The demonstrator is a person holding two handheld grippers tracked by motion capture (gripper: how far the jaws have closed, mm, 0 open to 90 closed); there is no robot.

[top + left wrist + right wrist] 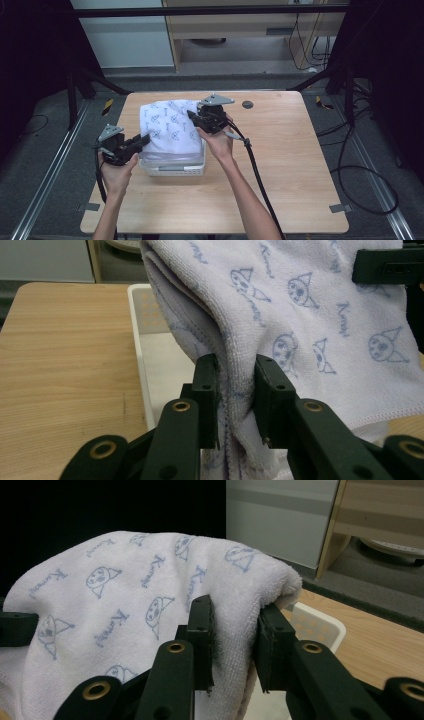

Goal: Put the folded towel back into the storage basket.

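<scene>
A white towel printed with small blue cartoon faces is folded and draped over a white plastic basket on the wooden table. My left gripper is shut on the towel's left side; in the left gripper view the towel bunches between the jaws of that gripper, with the basket's rim below. My right gripper is shut on the towel's right edge; the right gripper view has a thick fold of towel pinched by this gripper.
The wooden table has bare room to the right and front of the basket. A small dark round disc lies near the far edge. Cables trail on the floor at right. A wooden cabinet stands beyond the table.
</scene>
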